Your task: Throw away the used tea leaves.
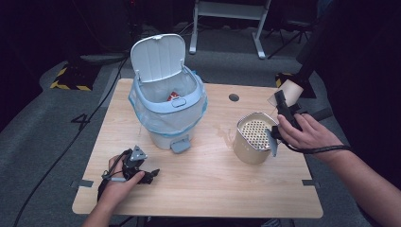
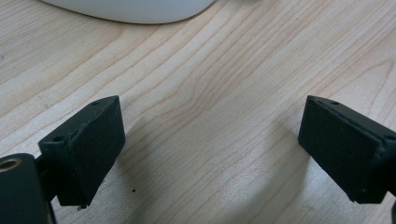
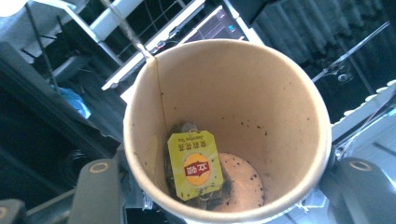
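My right gripper (image 1: 285,99) is shut on a brown paper cup (image 1: 292,90), held tilted in the air at the table's right edge, just behind a cream canister with a perforated metal insert (image 1: 255,135). In the right gripper view the cup (image 3: 280,93) faces me mouth-on between my right gripper's (image 3: 229,167) two jaws. A wet tea bag with a yellow tag (image 3: 195,164) clings inside, its string running over the rim. My left gripper (image 1: 152,174) rests low at the table's front left. Its jaws stand wide open, with bare wood between the left gripper's (image 2: 210,154) pads.
A white pedal bin (image 1: 168,106) with its lid up and a bluish liner stands at the table's back left, something red inside. Its base (image 2: 126,9) lies just ahead of the left jaws. A cable hole (image 1: 233,97) sits at the back of the wooden table (image 1: 203,189).
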The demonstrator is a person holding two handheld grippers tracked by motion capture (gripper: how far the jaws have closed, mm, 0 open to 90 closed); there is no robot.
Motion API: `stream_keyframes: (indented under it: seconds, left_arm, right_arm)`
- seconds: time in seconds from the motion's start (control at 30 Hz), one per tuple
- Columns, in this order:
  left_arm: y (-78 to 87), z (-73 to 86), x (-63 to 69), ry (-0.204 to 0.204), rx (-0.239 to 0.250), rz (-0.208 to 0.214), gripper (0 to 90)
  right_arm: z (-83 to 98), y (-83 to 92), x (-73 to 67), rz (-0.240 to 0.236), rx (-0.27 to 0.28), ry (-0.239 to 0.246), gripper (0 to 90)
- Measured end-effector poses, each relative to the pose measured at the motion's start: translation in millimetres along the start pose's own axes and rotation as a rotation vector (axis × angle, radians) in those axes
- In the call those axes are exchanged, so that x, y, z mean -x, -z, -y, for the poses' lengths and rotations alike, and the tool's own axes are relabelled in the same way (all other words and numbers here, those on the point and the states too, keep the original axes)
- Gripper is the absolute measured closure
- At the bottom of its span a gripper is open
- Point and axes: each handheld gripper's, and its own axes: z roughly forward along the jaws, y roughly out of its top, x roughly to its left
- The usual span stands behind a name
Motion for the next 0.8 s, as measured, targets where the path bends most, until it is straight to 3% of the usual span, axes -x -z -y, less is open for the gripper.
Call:
stream_keyframes:
  seconds: [0.03,0.07,0.1,0.13,0.23,0.33,0.67,0.8]
  left_arm:
    - [0.0,0.0,0.1,0.001,0.000,0.001,7.5]
    - [0.0,0.0,0.0,0.000,0.000,0.000,7.4]
    - [0.0,0.0,0.0,0.000,0.000,0.000,7.4]
    - [0.0,0.0,0.0,0.000,0.000,0.000,7.5]
    - [0.0,0.0,0.0,0.000,0.000,0.000,7.4]
    - [0.0,0.0,0.0,0.000,0.000,0.000,7.5]
    - [0.0,-0.1,0.0,0.000,-0.001,0.001,7.4]
    - [0.1,-0.1,-0.7,0.003,-0.002,0.007,7.4]
  right_arm:
    - [-1.3,0.9,1.8,0.007,-0.018,-0.009,37.6]
    - [-11.0,1.8,-0.2,-0.006,0.021,0.065,38.0]
    - [-13.6,2.5,-0.7,0.007,0.036,0.084,38.0]
    - [-14.0,1.8,0.6,0.006,0.019,0.065,38.1]
    - [-17.5,3.2,1.6,0.012,0.031,0.101,38.2]
    - [-17.4,4.2,3.8,0.009,0.021,0.066,38.2]
    - [-16.2,2.7,0.7,-0.017,0.035,0.028,37.8]
    - [-14.2,2.8,0.2,-0.016,0.038,-0.014,37.5]
